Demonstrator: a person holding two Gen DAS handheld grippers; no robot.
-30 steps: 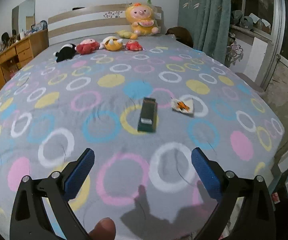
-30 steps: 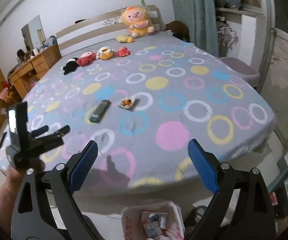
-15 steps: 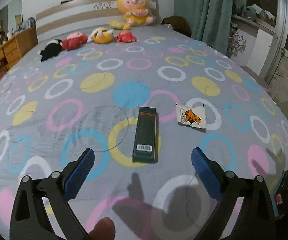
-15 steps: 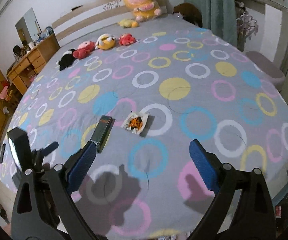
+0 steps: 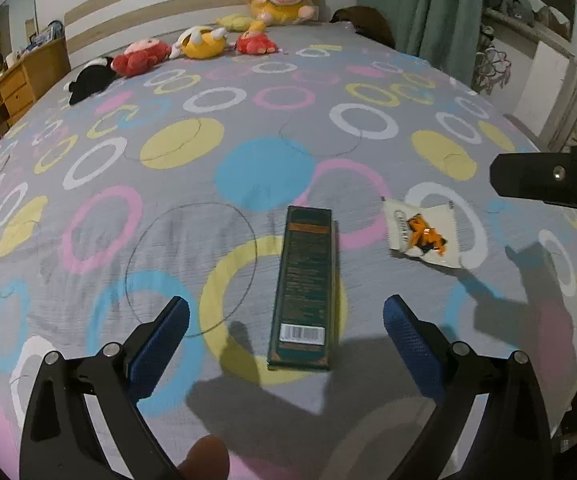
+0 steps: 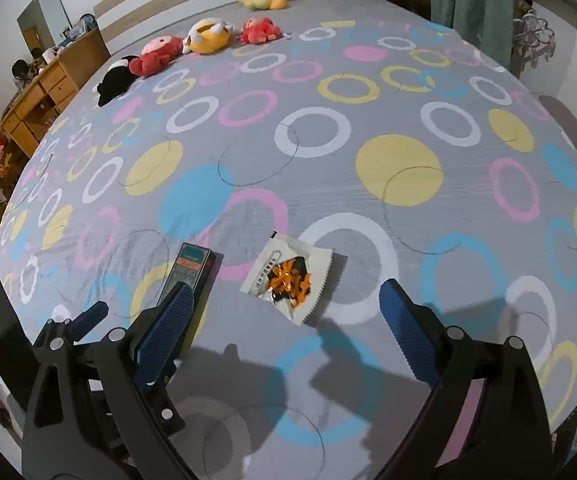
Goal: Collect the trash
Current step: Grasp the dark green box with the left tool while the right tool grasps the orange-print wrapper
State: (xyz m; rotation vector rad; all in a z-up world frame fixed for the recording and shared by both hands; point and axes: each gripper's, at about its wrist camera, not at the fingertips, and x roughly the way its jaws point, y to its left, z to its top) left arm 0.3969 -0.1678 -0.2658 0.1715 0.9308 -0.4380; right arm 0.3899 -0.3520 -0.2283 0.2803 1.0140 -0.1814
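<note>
From my right wrist view, the left gripper's blue pad hides the near end of the dark green box (image 6: 193, 267). I can't read the print on the white wrapper (image 6: 288, 280).

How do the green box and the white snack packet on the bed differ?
The green box is a long, dark, rigid carton with a barcode; the white snack packet is flat, pale, roughly square, with orange print and serrated edges. The box lies ahead of the left gripper, the packet ahead of the right gripper. Both lie untouched on the bedspread.
</note>
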